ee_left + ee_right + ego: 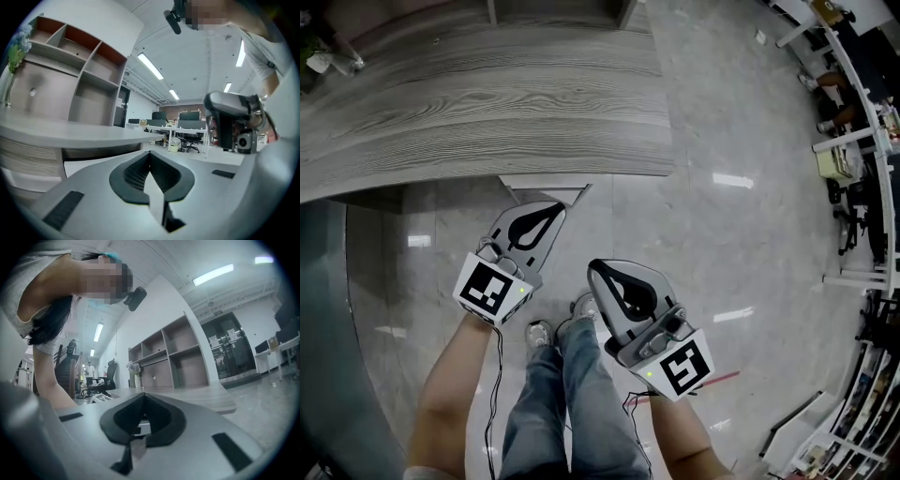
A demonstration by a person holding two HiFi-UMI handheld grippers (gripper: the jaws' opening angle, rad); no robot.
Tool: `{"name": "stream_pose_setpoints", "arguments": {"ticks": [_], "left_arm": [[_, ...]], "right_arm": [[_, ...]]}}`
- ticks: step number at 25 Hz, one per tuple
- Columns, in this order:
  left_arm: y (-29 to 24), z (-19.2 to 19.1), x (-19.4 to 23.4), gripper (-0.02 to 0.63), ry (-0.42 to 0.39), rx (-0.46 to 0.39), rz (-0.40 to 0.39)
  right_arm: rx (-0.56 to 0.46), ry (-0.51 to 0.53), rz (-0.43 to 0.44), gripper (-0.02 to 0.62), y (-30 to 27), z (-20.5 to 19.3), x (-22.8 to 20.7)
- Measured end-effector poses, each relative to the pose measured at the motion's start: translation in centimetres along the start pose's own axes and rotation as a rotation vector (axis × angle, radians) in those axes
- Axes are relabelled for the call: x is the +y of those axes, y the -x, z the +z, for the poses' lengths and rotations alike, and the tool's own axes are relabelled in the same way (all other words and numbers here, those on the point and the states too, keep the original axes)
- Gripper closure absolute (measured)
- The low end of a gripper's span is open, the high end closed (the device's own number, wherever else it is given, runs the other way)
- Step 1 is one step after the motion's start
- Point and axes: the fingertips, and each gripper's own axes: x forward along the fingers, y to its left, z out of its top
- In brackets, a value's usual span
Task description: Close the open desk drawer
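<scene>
Where the desk (487, 103) overhangs, the drawer (546, 182) (mostly hidden) barely shows.

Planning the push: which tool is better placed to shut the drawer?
Left, likely. The left tool, shut, points at the drawer front showing under the desk, tip nearly there; the right tool hangs farther back.

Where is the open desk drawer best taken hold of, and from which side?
The drawer shows no handle; only its pale front edge juts from under the desk. Probably press that edge with the shut left claw, coming from the person's side.
</scene>
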Motion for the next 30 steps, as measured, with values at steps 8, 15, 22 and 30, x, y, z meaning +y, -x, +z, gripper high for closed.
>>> {"name": "stream_pose_setpoints", "arguments": {"ticks": [8, 15, 22, 30], "left_arm": [[8.1, 10.5, -8.7, 0.597, 0.038, -0.054, -0.067], [14.9, 19.0, -14.2, 0.597, -0.007, -0.078, -0.017], [19.8, 24.1, -20.3, 0.597, -0.066, -0.116, 0.063], [23.4, 26.6, -31.3, 0.597, -0.113, -0.154, 0.168]], "right_arm": [[0.024, -0.016, 0.007, 0.588, 2.5, 6.8, 5.6], [0.002, -0.021, 0.056, 0.588, 5.2, 14.3, 11.8], [-0.008, 0.023, 0.165, 0.588, 9.8, 19.4, 17.4], [-0.021, 0.061, 0.231, 0.588, 19.9, 22.4, 21.1]]}}
